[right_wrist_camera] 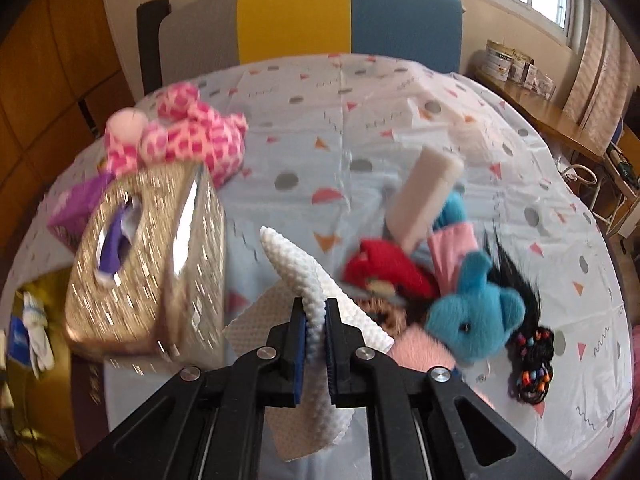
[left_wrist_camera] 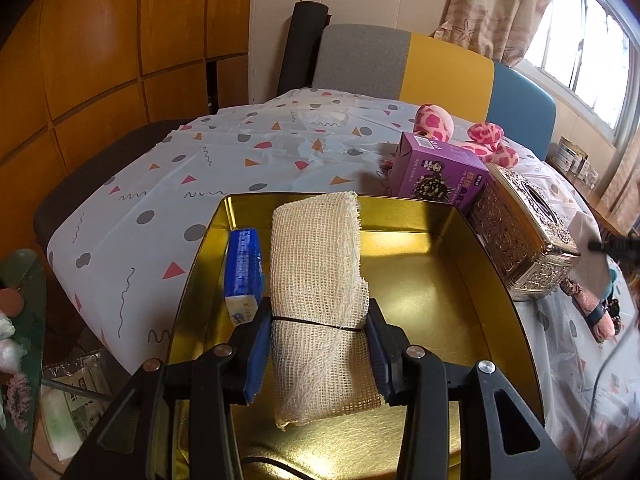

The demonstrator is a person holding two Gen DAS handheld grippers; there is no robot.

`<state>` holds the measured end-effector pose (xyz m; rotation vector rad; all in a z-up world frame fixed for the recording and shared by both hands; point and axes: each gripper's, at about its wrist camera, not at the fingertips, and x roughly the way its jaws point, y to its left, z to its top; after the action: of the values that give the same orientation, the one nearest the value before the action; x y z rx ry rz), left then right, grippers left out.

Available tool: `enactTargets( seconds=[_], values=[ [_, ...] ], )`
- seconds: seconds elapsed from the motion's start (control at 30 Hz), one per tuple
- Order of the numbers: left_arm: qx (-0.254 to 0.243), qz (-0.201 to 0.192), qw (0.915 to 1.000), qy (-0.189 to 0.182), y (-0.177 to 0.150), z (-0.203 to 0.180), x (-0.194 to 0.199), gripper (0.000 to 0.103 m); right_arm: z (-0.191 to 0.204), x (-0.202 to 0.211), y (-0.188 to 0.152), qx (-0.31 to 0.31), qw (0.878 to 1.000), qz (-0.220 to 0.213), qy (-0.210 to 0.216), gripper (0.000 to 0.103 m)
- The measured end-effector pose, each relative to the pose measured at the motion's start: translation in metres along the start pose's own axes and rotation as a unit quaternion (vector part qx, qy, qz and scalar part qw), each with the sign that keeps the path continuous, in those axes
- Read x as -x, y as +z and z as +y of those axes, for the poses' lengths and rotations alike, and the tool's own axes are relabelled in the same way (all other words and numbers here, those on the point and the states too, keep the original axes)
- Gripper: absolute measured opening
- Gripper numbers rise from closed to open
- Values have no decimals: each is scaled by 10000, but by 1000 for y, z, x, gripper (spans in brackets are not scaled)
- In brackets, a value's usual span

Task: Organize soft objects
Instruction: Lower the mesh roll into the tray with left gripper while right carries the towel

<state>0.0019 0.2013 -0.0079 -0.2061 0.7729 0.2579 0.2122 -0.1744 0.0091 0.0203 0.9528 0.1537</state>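
Note:
My left gripper (left_wrist_camera: 318,326) is shut on a cream mesh cloth roll (left_wrist_camera: 316,264) tied with a dark band, held inside the gold tin box (left_wrist_camera: 492,280). A blue tissue pack (left_wrist_camera: 243,270) leans against the tin's left wall. My right gripper (right_wrist_camera: 316,334) is shut on a white bumpy cloth (right_wrist_camera: 300,272), held above the table. To its right lies a pile of soft things: a blue plush toy (right_wrist_camera: 476,318), a red fabric piece (right_wrist_camera: 390,270), a pink cloth (right_wrist_camera: 454,248), a beige sponge block (right_wrist_camera: 424,192) and a black beaded hair tie (right_wrist_camera: 534,364).
An ornate gold tissue box (left_wrist_camera: 524,232) and a purple carton (left_wrist_camera: 438,174) stand beside the tin; the tissue box also shows in the right wrist view (right_wrist_camera: 148,260). A pink spotted plush (right_wrist_camera: 188,132) lies behind them. The patterned tablecloth (left_wrist_camera: 240,152) covers the table; a chair (right_wrist_camera: 348,20) stands behind it.

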Motion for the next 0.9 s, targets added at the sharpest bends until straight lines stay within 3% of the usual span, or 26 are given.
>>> enactTargets(
  seconds=[0.23, 0.43, 0.63, 0.9],
  values=[
    [-15, 7, 10000, 27, -3, 4, 2, 44, 43, 15, 55, 226, 9983, -530, -130, 7],
    [30, 43, 10000, 14, -5, 8, 3, 44, 101, 29, 85, 482, 9950, -871, 131, 7],
    [70, 103, 9999, 24, -8, 10, 2, 44, 157, 44, 86, 812, 9883, -1042, 760, 7],
    [62, 137, 9999, 19, -12, 10, 3, 44, 218, 51, 59, 1293, 9763, -932, 1467, 7]
  ],
)
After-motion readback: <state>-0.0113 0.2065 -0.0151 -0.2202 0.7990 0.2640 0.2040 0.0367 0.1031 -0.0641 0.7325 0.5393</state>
